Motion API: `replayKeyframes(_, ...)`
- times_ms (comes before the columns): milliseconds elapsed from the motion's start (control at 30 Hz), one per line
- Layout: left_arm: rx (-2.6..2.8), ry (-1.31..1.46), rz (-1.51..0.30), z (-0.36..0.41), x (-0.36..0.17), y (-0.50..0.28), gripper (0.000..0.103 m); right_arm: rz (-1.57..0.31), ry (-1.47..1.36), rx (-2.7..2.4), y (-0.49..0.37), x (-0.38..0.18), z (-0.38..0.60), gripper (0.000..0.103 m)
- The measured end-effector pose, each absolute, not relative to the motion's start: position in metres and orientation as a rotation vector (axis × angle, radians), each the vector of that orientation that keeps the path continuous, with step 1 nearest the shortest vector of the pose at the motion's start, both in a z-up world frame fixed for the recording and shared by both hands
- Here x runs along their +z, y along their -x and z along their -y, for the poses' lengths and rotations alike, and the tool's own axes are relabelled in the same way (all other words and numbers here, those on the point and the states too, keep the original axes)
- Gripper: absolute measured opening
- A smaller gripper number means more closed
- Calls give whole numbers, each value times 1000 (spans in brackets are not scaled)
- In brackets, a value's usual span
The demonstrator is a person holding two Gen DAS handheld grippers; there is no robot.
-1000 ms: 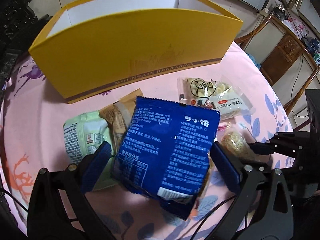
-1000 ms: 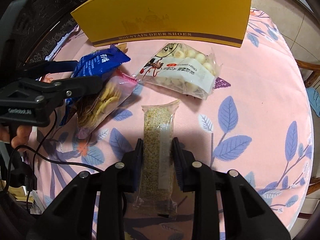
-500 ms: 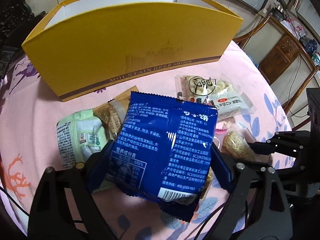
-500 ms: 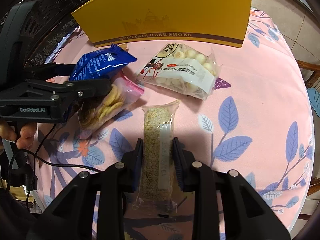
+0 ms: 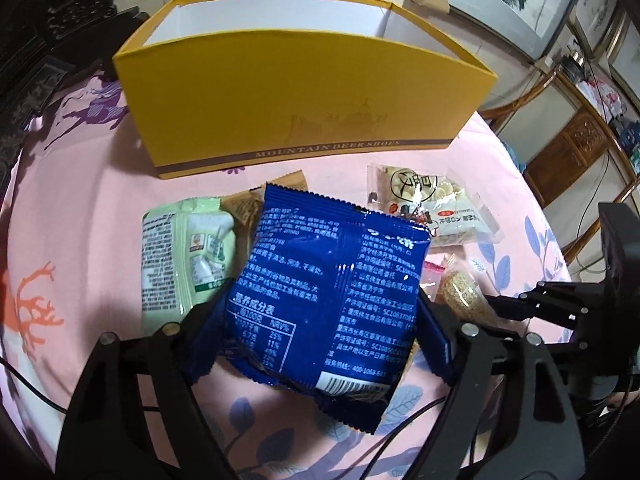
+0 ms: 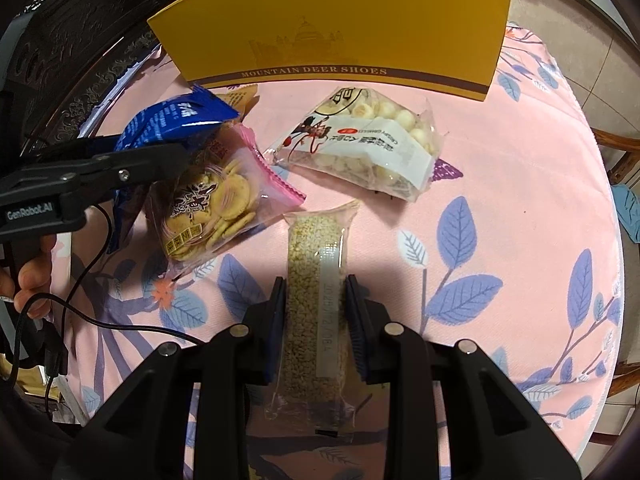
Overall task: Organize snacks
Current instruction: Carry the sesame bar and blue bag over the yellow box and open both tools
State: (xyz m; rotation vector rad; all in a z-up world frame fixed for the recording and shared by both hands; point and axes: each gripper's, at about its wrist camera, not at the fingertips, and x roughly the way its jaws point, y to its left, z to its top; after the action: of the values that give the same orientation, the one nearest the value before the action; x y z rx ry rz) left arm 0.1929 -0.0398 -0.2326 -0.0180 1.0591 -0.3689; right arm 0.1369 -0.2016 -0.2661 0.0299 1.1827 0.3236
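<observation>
My left claw had closed on the blue snack packet, its blue-padded fingers pressing both side edges, and the packet was raised off the surface, tilted with its printed back toward my camera. In the right wrist view a pink-edged bag of round crackers hung with it, just under the blue packet, though I could not tell whether the claw gripped it too. My right claw was clamped on the long clear bar of puffed grain, which lay lengthwise between the fingers on the pink leaf-print cloth. The bag of small white puffs rested beyond the bar, near the front wall of the yellow shoe box, which stood open at the far side. A pale green packet and a brown wrapper lay left of the blue one
</observation>
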Motion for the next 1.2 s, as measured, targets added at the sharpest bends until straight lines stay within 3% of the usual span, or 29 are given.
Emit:
replayKeyframes(700, -231, 31, -996, 24, -181, -186, 82, -1055, 21, 319, -123, -221, 210, 29)
replayKeyframes(1200, -239, 136, -776, 14, -80, -240, 82, -775, -90, 271, -194, -116, 245, 29)
